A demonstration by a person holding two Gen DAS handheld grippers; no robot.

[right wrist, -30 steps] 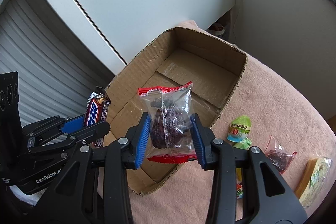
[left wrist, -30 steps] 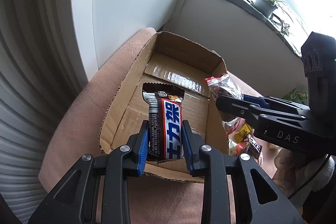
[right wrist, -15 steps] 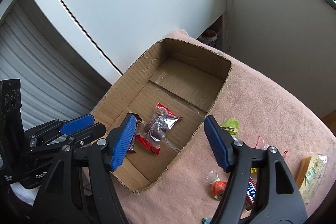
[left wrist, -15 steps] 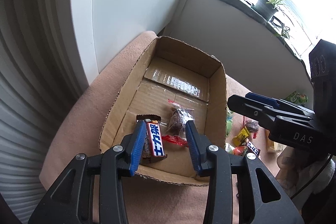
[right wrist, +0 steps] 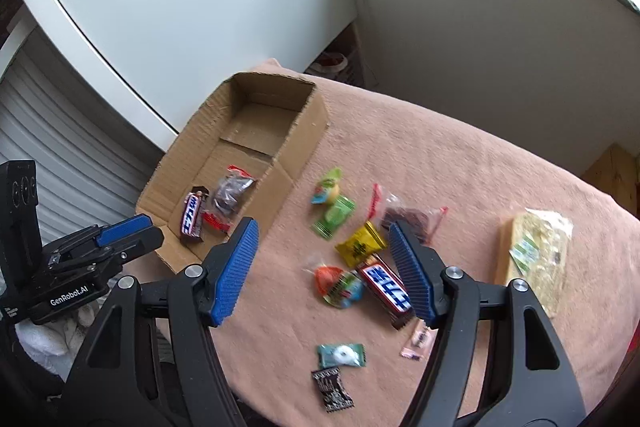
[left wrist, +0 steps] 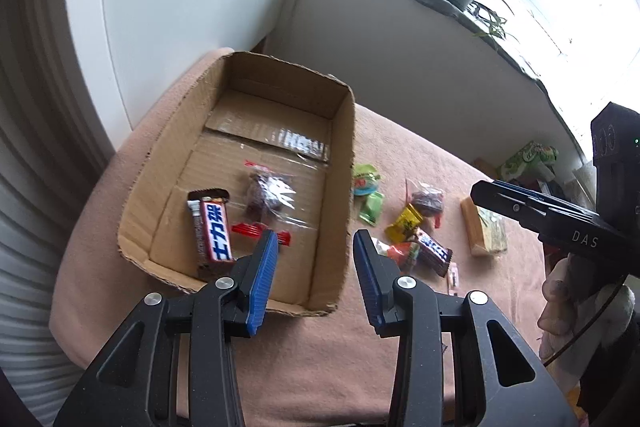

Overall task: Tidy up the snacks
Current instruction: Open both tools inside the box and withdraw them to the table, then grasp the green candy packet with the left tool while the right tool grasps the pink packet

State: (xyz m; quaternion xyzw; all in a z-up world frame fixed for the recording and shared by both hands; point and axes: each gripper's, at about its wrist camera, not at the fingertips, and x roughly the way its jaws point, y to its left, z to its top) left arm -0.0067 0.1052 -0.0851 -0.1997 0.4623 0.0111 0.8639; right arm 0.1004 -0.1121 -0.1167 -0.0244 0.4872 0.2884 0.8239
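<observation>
1. Now the cardboard box lies open-topped on the tabletop, which is covered with a pink cloth; the box's long axis runs from the near left corner away toward the white wall.
2. Inside, at the near end, a chocolate bar lies flat on the box floor, its long axis roughly parallel to the box's long walls and its crimped dark end pointing toward the far end.
3. Just beside it on the right lies a clear packet with a dark filling — its red sealed edge points toward the near wall, and the two touch or nearly touch.
4. The left gripper hovers above the near right corner of the box; its jaws are released with nothing between them.
5. The right gripper hangs over the loose snacks outside the box, jaws spread wide and empty.
6. Below those jaws lie a second chocolate bar with its long axis slanting from upper left to lower right, a yellow sachet just above it, and an orange-and-green sweet to its left.
7. Farther right, well apart from the pile, a wrapped yellow slab lies lengthwise — pointing away from the camera.
8. Two small sweets, one teal and one black, lie near the tabletop's front edge.
</observation>
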